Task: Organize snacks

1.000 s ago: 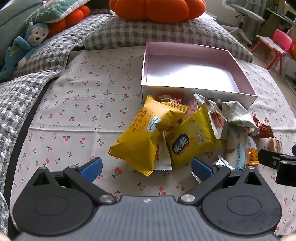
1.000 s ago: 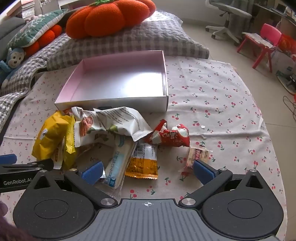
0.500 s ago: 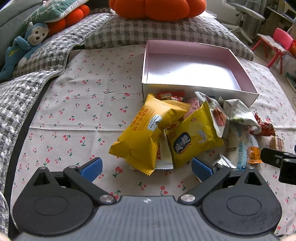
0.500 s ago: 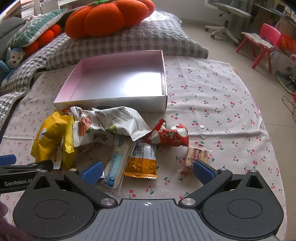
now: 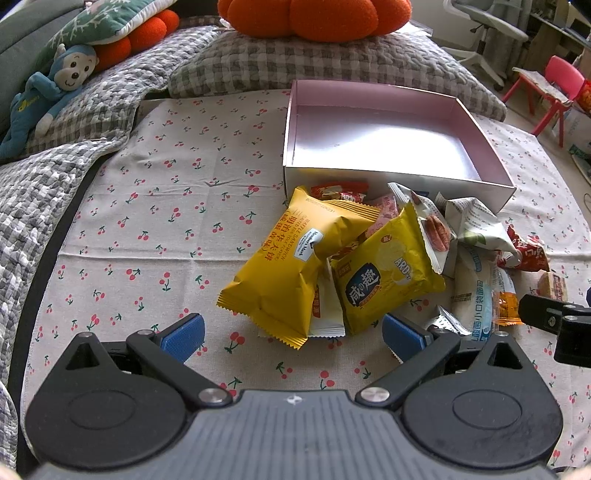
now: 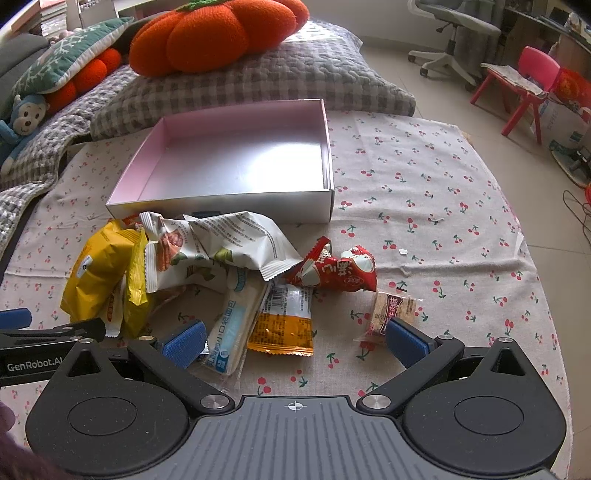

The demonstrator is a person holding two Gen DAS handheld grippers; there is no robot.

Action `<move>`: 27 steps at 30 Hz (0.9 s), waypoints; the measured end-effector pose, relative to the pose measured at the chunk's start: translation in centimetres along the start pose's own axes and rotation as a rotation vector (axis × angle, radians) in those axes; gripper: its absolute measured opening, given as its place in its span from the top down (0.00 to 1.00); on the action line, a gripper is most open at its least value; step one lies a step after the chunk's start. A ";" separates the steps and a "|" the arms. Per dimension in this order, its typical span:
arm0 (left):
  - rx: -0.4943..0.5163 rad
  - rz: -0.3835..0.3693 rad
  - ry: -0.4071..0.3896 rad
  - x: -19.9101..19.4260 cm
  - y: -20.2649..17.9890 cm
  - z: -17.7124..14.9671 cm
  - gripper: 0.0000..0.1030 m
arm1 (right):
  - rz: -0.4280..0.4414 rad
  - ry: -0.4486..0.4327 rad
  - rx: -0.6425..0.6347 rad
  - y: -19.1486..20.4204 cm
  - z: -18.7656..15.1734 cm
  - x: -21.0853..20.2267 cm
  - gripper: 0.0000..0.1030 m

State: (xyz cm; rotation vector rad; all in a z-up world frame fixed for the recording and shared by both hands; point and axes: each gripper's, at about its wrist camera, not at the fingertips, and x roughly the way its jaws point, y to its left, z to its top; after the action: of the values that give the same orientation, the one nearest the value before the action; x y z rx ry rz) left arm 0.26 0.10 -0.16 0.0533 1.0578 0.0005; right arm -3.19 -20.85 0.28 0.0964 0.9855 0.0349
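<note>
Snacks lie in a loose heap on a cherry-print cloth [image 5: 177, 206] spread over a bed, piled against the near wall of a shallow pink box [image 5: 391, 181] whose inside holds nothing (its floor shines with glare). At the heap's left side, a yellow waffle packet [image 5: 291, 266] leans over a second yellow packet [image 5: 384, 280], with a thin white packet [image 5: 327, 314] tucked under both. Toward the right come a crumpled white nut packet [image 6: 221, 243], a long pale blue-and-white packet [image 6: 232, 328], an orange-and-white packet [image 6: 284, 321], a red twisted packet [image 6: 336, 273], and, slightly apart at the heap's right edge, a small beige biscuit packet [image 6: 391, 314].

Left tool [image 5: 291, 332] is spread wide, holding nothing, its blue pads [image 5: 183, 336] just short of the yellow packets at the near side of the heap. Right tool [image 6: 293, 341] is likewise wide open and grips nothing; its pads bracket the pale and orange packets, the right pad overlapping the biscuit packet in view (contact cannot be judged).

Beyond the box, at the far edge of the cloth, sit a grey checked pillow [image 6: 280, 77], an orange pumpkin cushion [image 6: 214, 33] and a blue monkey toy [image 5: 48, 92].
</note>
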 end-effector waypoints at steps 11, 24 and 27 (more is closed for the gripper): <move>-0.014 -0.007 -0.002 -0.1 0.2 0.1 0.00 | -0.004 0.001 0.017 0.0 0.3 0.3 0.00; -0.019 -0.015 -0.005 -0.2 0.2 0.1 0.00 | -0.007 0.002 0.012 0.5 0.4 0.4 0.00; -0.019 -0.019 -0.007 -0.3 0.2 0.1 0.00 | -0.006 0.000 0.014 0.4 0.4 0.3 0.00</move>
State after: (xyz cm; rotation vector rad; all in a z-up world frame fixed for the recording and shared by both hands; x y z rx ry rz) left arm 0.25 0.30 0.17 0.0261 1.0510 -0.0072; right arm -2.68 -20.43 0.29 0.1066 0.9861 0.0221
